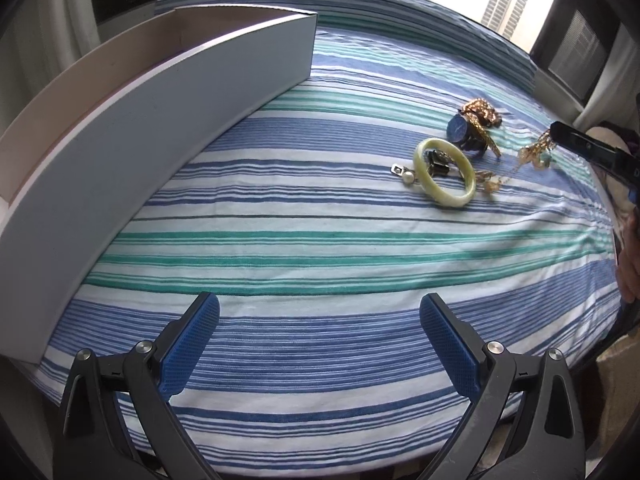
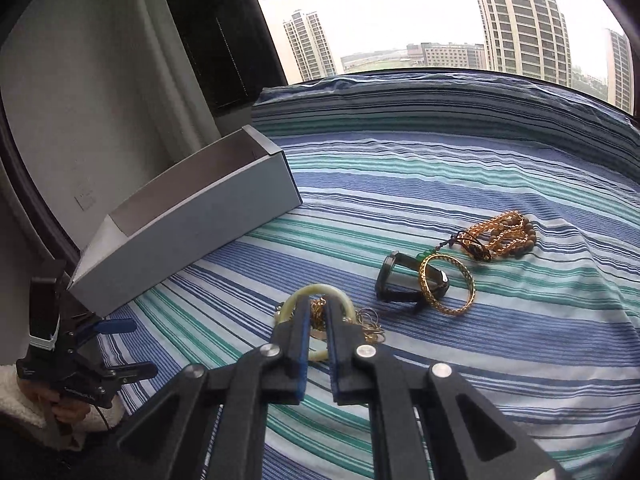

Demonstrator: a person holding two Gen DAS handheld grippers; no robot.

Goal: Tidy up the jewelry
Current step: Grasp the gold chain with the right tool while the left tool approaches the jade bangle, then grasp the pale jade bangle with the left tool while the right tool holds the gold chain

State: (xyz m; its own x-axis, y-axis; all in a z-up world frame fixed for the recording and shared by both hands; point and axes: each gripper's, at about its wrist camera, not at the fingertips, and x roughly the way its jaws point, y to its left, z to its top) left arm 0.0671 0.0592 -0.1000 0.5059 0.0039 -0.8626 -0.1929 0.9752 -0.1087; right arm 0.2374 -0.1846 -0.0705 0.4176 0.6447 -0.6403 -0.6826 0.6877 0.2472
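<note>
Right gripper jaws clamp gold chain jewelry beside the pale green jade bangle; left gripper jaws stand wide apart, nearer the viewer than the bangle.

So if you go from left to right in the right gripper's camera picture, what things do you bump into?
Left gripper → grey box → pale green bangle, with the right gripper holding a gold chain in front of it → watch → gold bangle → bead and chain pile.
</note>
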